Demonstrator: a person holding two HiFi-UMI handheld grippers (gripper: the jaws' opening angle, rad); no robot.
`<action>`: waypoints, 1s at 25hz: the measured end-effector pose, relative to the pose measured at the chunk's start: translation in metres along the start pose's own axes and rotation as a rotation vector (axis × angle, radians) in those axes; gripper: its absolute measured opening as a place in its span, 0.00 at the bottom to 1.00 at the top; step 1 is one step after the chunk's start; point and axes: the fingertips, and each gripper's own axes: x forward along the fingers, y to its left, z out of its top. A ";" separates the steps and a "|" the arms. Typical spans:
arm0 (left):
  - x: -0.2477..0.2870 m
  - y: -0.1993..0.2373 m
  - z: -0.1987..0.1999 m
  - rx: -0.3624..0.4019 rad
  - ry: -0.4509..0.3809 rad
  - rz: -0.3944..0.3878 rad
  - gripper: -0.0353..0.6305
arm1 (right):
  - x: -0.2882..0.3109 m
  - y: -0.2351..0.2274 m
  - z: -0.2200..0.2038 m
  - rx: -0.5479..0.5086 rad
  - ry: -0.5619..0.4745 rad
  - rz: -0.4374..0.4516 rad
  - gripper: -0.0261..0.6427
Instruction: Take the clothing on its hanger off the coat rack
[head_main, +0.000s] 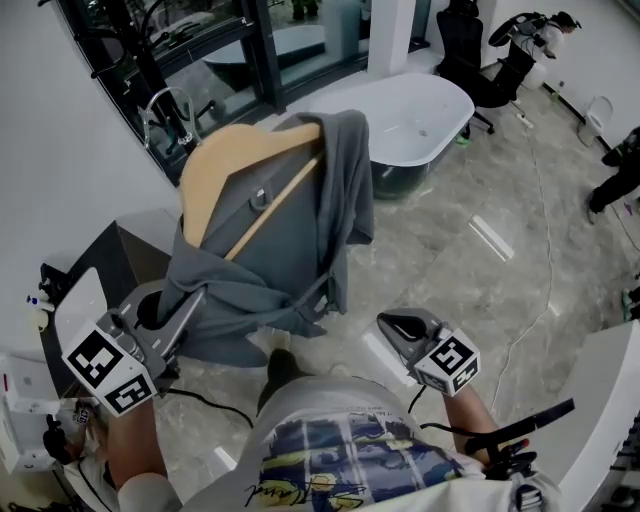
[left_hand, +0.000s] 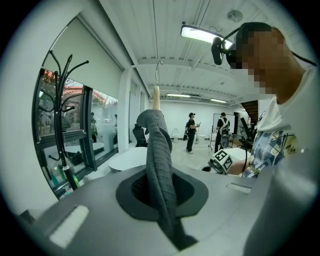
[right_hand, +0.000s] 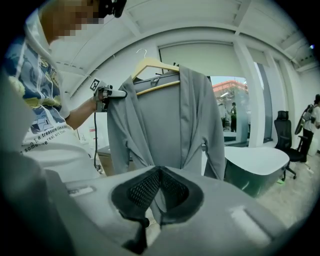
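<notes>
A grey garment (head_main: 300, 230) hangs on a wooden hanger (head_main: 215, 165), held up in the air in front of me. My left gripper (head_main: 190, 305) is shut on the garment's lower edge; in the left gripper view the fabric (left_hand: 160, 165) runs straight between the jaws of the left gripper (left_hand: 165, 200). The hanger's hook (right_hand: 142, 52) is free of any peg. A black coat rack (left_hand: 60, 100) stands apart by the window. My right gripper (head_main: 395, 325) is low on the right, shut with nothing in it. In its own view the right gripper (right_hand: 157, 192) faces the garment (right_hand: 165, 125) from a distance.
A white oval tub (head_main: 410, 110) stands behind the garment, with a black office chair (head_main: 470, 50) beyond it. A grey cabinet (head_main: 130, 250) is at the left and a white counter (head_main: 610, 400) at the right. Two people (left_hand: 191, 131) stand far off.
</notes>
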 end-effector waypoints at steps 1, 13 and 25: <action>-0.003 -0.005 -0.002 0.001 0.000 -0.003 0.06 | 0.000 0.000 0.000 -0.001 -0.003 0.002 0.04; -0.012 -0.050 -0.010 0.036 0.025 -0.040 0.06 | 0.004 0.012 0.005 -0.054 -0.008 0.038 0.04; -0.016 -0.070 -0.009 0.059 0.029 -0.060 0.06 | 0.012 0.023 0.008 -0.108 -0.014 0.071 0.04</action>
